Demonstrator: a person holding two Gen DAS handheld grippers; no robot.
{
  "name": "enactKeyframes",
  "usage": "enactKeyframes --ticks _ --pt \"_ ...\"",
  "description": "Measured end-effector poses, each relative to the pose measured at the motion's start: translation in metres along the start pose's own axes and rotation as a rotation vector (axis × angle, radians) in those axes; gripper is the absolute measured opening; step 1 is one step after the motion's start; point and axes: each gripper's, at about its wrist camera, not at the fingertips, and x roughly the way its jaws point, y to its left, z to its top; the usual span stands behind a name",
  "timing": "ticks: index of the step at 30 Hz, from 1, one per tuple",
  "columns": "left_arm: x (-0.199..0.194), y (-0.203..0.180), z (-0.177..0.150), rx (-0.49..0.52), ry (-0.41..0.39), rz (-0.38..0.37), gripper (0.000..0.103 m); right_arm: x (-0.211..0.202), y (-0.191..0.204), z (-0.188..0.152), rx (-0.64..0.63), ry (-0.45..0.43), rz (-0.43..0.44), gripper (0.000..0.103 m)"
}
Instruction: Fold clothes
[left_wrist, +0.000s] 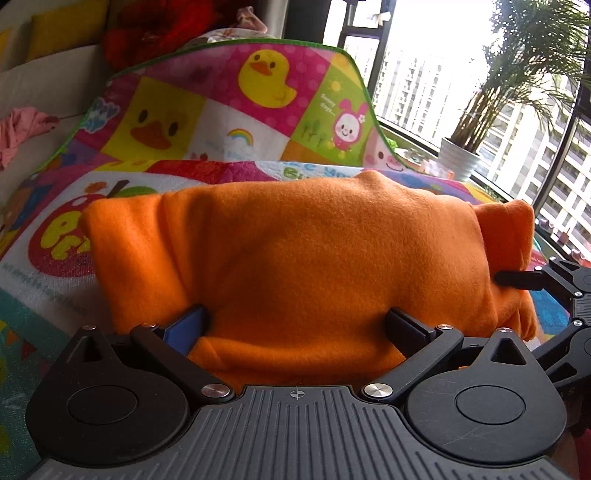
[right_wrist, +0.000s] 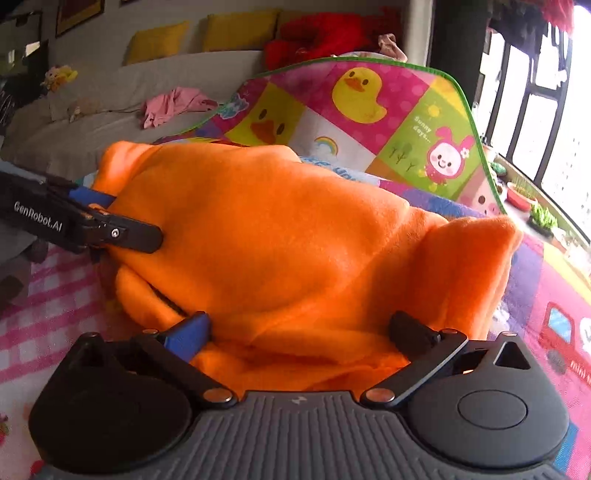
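both my grippers — left (left_wrist: 297, 328) and right (right_wrist: 299, 328) — sit wide apart around the bunched orange fleece (left_wrist: 295, 251) on the cartoon mat (left_wrist: 221, 110), gripping nothing.

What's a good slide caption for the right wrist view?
Right gripper open around the near edge of a bundled orange fleece garment on a cartoon play mat, left gripper at its far side.

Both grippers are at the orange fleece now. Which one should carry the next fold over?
Probably the right gripper: the loose raised flap of the orange fleece sits on its side. The left gripper faces a smoother bundled stretch, so it is better placed to anchor. Both look spread wide around the cloth.
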Motion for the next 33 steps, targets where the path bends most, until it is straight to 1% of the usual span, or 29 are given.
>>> enactKeyframes --ticks 2,6,8,9,10,13,15,18,20,21,23,25,27,28,29,32,33 --pt "-0.001 0.001 0.000 -0.005 -0.002 -0.008 0.103 0.001 0.000 0.001 0.026 0.014 -0.003 0.103" --pt "-0.009 0.009 0.002 -0.037 -0.012 -0.042 0.103 0.002 0.003 0.000 0.030 0.017 -0.010 0.103" --pt "-0.026 0.018 0.005 -0.100 -0.032 -0.056 0.103 0.002 0.004 -0.001 0.033 0.018 -0.013 0.103" --pt "-0.037 0.023 0.005 -0.137 -0.054 -0.049 0.103 0.003 0.005 -0.001 0.034 0.019 -0.015 0.103" --pt "-0.047 0.028 0.005 -0.174 -0.079 -0.020 0.103 0.003 0.005 -0.001 0.035 0.019 -0.017 0.103" --pt "-0.054 0.046 0.004 -0.297 -0.095 0.070 0.103 0.004 0.008 -0.002 0.027 0.015 -0.026 0.103" --pt "-0.044 0.060 0.003 -0.378 -0.062 0.075 0.103 0.004 0.010 -0.001 0.019 0.013 -0.032 0.103" --pt "-0.024 0.067 -0.002 -0.440 -0.038 0.061 0.103 -0.003 0.007 -0.002 0.039 -0.013 -0.026 0.103" --pt "-0.019 0.064 -0.002 -0.423 -0.048 0.050 0.102 -0.013 -0.001 -0.002 0.089 -0.048 -0.012 0.103" --pt "-0.017 0.063 -0.002 -0.412 -0.054 0.045 0.101 -0.022 -0.007 -0.002 0.131 -0.079 -0.015 0.103" --pt "-0.014 0.060 -0.002 -0.394 -0.062 0.031 0.089 -0.038 -0.024 -0.001 0.234 -0.143 -0.036 0.103" --pt "-0.013 0.058 -0.003 -0.380 -0.060 0.024 0.085 -0.050 -0.047 -0.003 0.373 -0.192 -0.088 0.103" --pt "-0.013 0.055 -0.004 -0.363 -0.058 0.021 0.082 -0.052 -0.074 -0.008 0.529 -0.196 -0.124 0.103" --pt "-0.014 0.052 -0.004 -0.353 -0.056 0.017 0.078 -0.048 -0.087 -0.013 0.617 -0.182 -0.111 0.103" --pt "-0.013 0.050 -0.004 -0.344 -0.051 0.009 0.073 -0.042 -0.098 -0.018 0.708 -0.163 -0.077 0.103" --pt "-0.011 0.037 -0.005 -0.301 -0.034 -0.005 0.071 -0.016 -0.118 -0.031 0.928 -0.121 0.049 0.102" --pt "-0.010 0.034 -0.006 -0.290 -0.029 -0.010 0.071 -0.008 -0.117 -0.031 0.940 -0.121 0.059 0.102"
